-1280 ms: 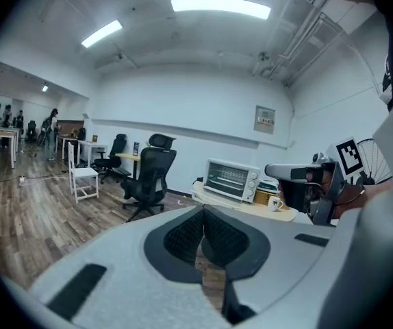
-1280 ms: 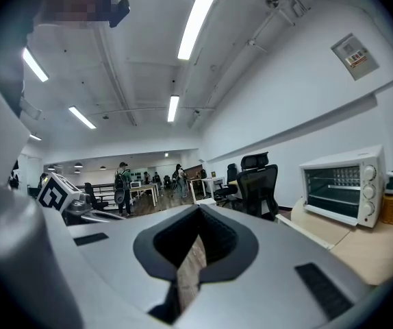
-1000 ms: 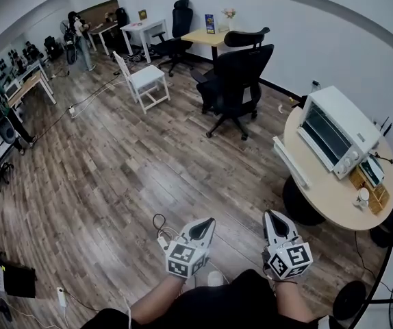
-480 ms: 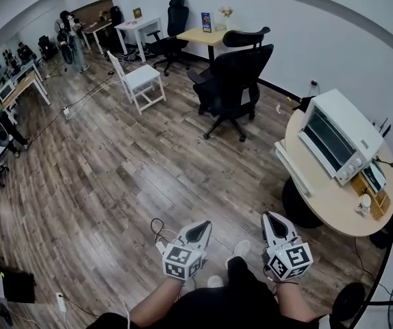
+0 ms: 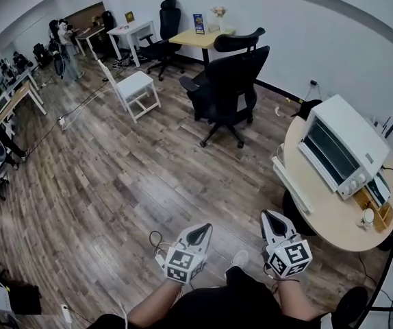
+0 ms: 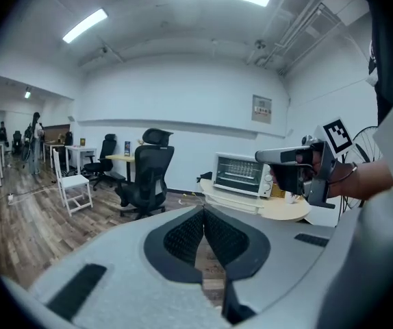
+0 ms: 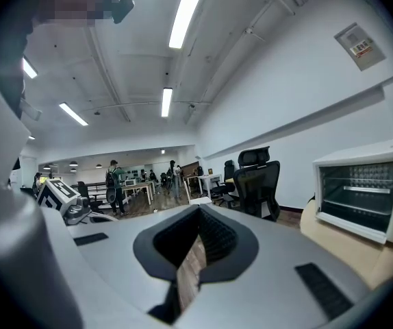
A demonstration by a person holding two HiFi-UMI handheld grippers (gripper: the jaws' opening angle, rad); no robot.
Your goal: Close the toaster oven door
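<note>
jaws of the left gripper [image 5: 202, 229] are pressed together, empty; the right gripper [image 5: 270, 215] likewise (tips meeting). well apart, up and right of it, the toaster oven [image 5: 340, 146] sits on a round table [image 5: 325, 214], door [image 5: 291, 175] folded open.

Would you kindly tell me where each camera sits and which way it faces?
Head view: on the person's head, looking steeply down at floor, arms, left gripper and right gripper.
Left gripper view: rides that gripper, looks along its shut jaws toward the toaster oven; the right gripper shows too.
Right gripper view: rides that gripper, looks past shut jaws into the room; left gripper at left.
Shared: all show the toaster oven.
</note>
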